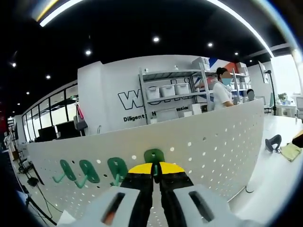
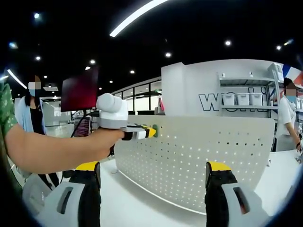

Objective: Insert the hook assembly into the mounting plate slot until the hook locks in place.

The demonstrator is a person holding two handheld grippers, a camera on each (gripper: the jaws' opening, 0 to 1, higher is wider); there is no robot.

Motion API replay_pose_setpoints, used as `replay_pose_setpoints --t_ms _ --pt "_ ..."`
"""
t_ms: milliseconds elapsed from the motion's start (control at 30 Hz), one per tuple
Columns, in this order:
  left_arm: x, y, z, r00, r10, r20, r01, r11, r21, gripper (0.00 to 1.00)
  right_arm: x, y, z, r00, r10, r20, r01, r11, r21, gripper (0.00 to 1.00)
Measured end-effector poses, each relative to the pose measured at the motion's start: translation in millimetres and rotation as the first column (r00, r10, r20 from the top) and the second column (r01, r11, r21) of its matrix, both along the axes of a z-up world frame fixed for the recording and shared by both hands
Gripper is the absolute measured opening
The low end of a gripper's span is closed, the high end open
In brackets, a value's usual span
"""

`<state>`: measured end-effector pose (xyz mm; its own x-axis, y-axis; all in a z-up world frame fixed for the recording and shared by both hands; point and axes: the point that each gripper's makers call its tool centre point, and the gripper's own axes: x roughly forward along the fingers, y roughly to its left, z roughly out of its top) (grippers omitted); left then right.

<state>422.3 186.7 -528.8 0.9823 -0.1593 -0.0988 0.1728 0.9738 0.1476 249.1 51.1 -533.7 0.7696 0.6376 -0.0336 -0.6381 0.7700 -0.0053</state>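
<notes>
A: At the white pegboard (image 1: pixel 208 142), the left gripper (image 1: pixel 155 171) has its yellow-tipped jaws pressed together on a green hook (image 1: pixel 154 157), which sits against the board's face

B: And the other hooks?

A: 3 more green hooks (image 1: pixel 90 171) hang in a row on the pegboard, to the side of the held one

B: What does the right gripper view give?

A: The right gripper (image 2: pixel 154 170) stands in front of the pegboard (image 2: pixel 199 151) with its jaws wide apart and nothing between them. The left gripper (image 2: pixel 142 132) shows there too, in a person's hand (image 2: pixel 102 142), its tip at the board's near edge with a bit of green at the tip

B: Anything behind the pegboard?

A: A shelving rack (image 1: pixel 175 97) with white bins stands against a lettered wall, and a person in a white top (image 1: pixel 221 92) stands beside it

B: On the table?

A: Past the board's far end, a dark object (image 1: pixel 273 142) lies on the white table (image 1: pixel 277 175)
</notes>
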Motion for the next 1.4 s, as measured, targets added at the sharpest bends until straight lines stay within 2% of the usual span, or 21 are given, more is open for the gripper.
replay_pose_setpoints --t_ms 333,733,1167,1400 --pt "1.8 0 -10.1 1.0 -0.005 -0.018 0.005 1.0 -0.003 0.04 1 -1 -1.5 1.0 -0.002 -0.003 0.002 1.0 0.0 0.93" --pt "1.6 0 -9.3 1.0 -0.006 -0.016 0.006 1.0 0.002 0.03 1 0 -5.9 1.0 0.001 -0.012 -0.002 1.0 -0.005 0.93" --pt "-1.8 1 -4.9 1.0 -0.01 -0.008 0.01 0.999 -0.033 0.04 0 3 -7.1 1.0 0.007 -0.015 -0.008 1.0 -0.012 0.92" --pt "-2.3 1 -4.5 1.0 -0.003 -0.008 0.003 1.0 -0.01 0.03 -1 3 -11.3 1.0 0.01 -0.024 -0.01 1.0 -0.017 0.92"
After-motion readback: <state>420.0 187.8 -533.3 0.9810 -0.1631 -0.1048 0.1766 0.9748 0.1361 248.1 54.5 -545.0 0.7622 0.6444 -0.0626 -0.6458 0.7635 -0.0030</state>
